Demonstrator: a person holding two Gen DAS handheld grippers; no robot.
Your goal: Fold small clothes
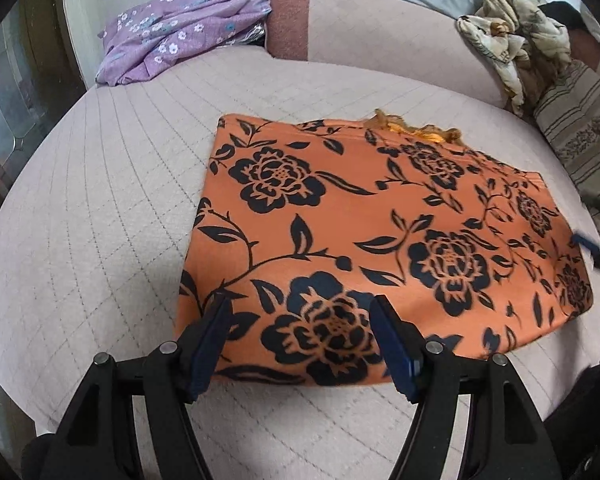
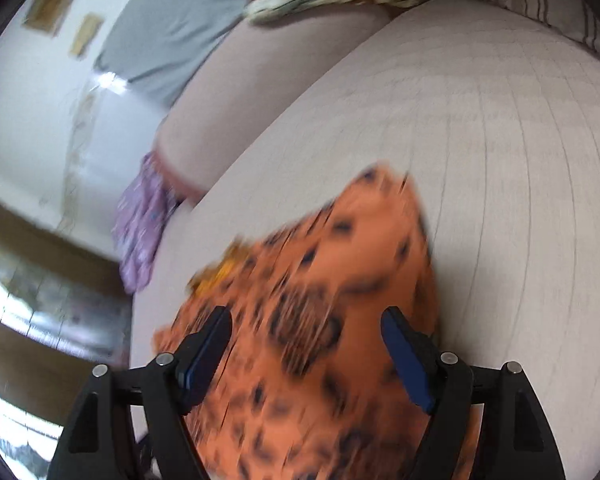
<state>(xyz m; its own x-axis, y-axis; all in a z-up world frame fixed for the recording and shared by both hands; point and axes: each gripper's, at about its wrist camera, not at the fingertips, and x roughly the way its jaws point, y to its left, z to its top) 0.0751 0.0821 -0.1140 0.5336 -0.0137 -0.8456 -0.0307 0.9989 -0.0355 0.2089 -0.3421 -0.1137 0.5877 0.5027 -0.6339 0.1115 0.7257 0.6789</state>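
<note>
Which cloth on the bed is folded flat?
The orange cloth with black flowers. It lies flat and squared, while the purple flowered cloth and the cream patterned cloth sit crumpled.

garment [image 1: 380, 236]: flat on the bed [image 1: 100, 240]
floral cloth [image 1: 180, 28]: behind garment, left
crumpled cloth [image 1: 512, 40]: behind garment, right

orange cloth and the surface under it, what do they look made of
The orange garment with black flower print looks like a smooth, thin woven fabric with a matte finish: it lies flat with crisp folded edges. The pale pink quilted cover beneath seems a soft padded textile, judging by its stitched grid lines.
</note>
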